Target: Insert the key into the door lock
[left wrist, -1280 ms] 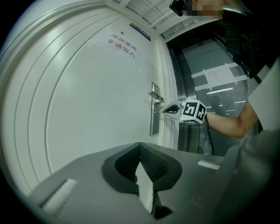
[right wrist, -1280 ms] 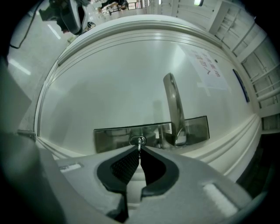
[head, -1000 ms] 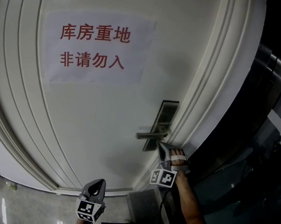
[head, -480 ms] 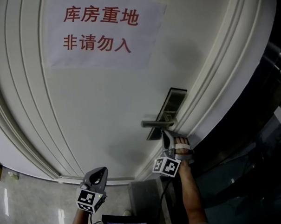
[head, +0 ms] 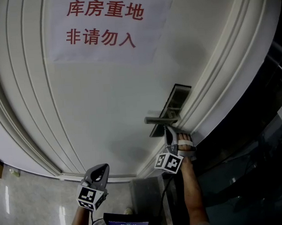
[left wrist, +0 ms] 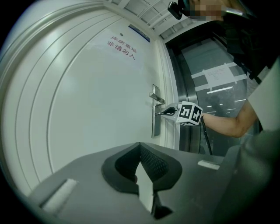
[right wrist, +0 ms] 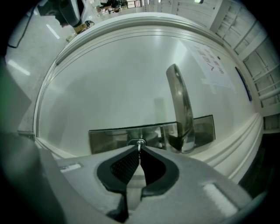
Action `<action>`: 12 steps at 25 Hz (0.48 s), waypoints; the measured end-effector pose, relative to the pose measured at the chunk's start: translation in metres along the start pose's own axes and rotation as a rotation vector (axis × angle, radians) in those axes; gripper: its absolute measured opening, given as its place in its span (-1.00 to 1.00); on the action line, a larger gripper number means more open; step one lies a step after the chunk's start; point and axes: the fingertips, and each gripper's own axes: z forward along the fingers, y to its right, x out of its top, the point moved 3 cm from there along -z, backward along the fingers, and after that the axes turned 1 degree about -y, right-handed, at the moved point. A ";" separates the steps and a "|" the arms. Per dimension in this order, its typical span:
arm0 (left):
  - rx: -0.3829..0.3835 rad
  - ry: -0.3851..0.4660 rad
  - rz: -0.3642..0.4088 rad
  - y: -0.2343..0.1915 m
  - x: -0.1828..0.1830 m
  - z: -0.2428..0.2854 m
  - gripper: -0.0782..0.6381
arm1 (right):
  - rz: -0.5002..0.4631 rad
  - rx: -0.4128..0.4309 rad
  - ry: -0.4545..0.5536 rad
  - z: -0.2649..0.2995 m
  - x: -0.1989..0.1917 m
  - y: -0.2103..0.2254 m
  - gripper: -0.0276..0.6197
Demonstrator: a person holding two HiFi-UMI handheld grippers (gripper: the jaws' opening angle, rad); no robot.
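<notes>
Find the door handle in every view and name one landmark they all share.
Head view: door handle right of centre, just above the right gripper.
Left gripper view: door handle small, right of centre, above mid-height.
Right gripper view: door handle tall, right of centre, up-right of the key.
Shared landmark: the paper sign with red characters.

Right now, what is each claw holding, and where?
Right claw pinches the key by its head, tip at the lock; left claw holds nothing.
</notes>
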 end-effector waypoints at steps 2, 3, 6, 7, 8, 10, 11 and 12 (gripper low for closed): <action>0.001 0.000 0.001 0.001 0.000 -0.001 -0.78 | 0.003 -0.001 0.000 0.000 0.000 0.000 -0.87; 0.000 0.001 0.002 0.001 0.001 -0.001 -0.78 | 0.004 -0.001 0.001 0.000 0.000 0.000 -0.87; -0.001 0.005 0.002 0.002 0.002 -0.002 -0.78 | -0.001 -0.003 -0.001 0.001 0.000 0.000 -0.87; -0.001 0.005 0.002 0.002 0.002 -0.003 -0.78 | -0.004 -0.005 -0.002 0.001 0.000 0.000 -0.87; -0.001 0.004 0.003 0.003 0.001 -0.004 -0.78 | -0.007 -0.007 -0.003 0.000 -0.001 -0.001 -0.87; 0.001 0.003 0.005 0.003 0.001 -0.006 -0.78 | -0.011 -0.011 -0.005 0.000 -0.001 -0.001 -0.88; 0.003 0.003 0.007 0.003 0.001 -0.007 -0.78 | -0.011 -0.014 -0.005 0.000 -0.001 -0.001 -0.88; 0.007 0.004 0.008 0.003 0.002 -0.009 -0.78 | -0.010 -0.016 -0.005 0.001 0.000 -0.001 -0.88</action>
